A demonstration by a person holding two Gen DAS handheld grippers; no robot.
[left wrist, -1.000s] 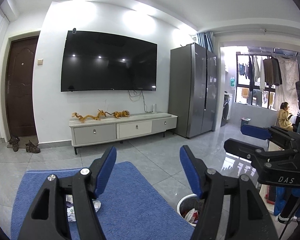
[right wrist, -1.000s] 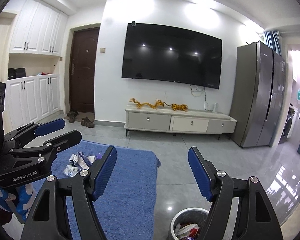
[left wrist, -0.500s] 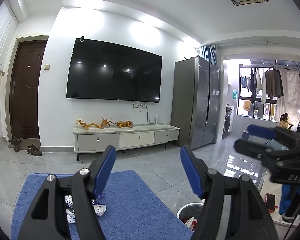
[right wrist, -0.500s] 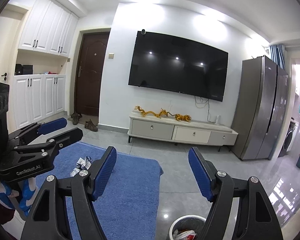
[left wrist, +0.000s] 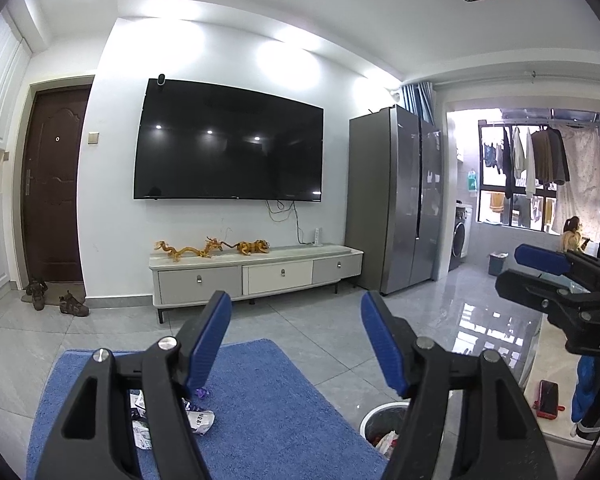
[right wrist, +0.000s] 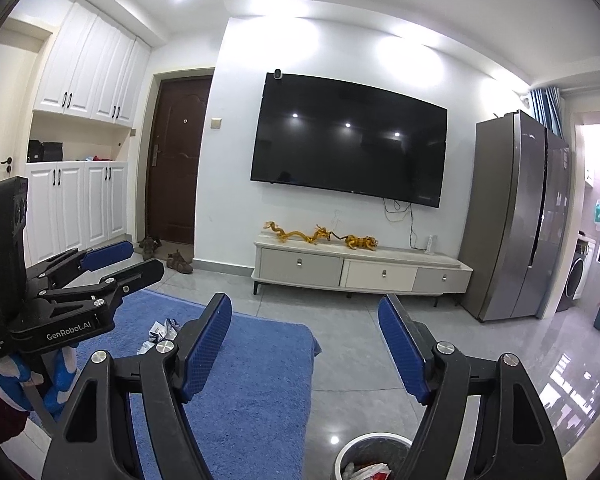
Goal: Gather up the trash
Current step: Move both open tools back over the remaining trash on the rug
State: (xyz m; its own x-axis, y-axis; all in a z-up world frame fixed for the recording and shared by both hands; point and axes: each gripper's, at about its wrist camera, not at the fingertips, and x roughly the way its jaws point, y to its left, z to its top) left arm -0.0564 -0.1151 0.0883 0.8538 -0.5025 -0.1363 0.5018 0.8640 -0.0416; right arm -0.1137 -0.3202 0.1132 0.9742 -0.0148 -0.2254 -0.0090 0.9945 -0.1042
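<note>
Right now both grippers are held up and level, fingers spread wide with nothing between them: the left gripper (left wrist: 296, 344) and the right gripper (right wrist: 304, 348) each frame only floor and far wall. What matters is that the trash (left wrist: 198, 420) lies below and ahead of them on the blue rug (left wrist: 268, 400), a loose scatter of crumpled wrappers with no clear long axis. Seen along the left gripper, the wrappers sit just under its left finger, partly hidden by it; seen along the right gripper they lie off to the left (right wrist: 162, 330), beyond its left finger and beneath the other tool. So the left hand looks the nearer, I'd say. The white bin (right wrist: 374, 446) stands under the right finger of each gripper, off the rug's right edge on the grey tiles. Only the right view shows into it: paper scraps already inside.
</note>
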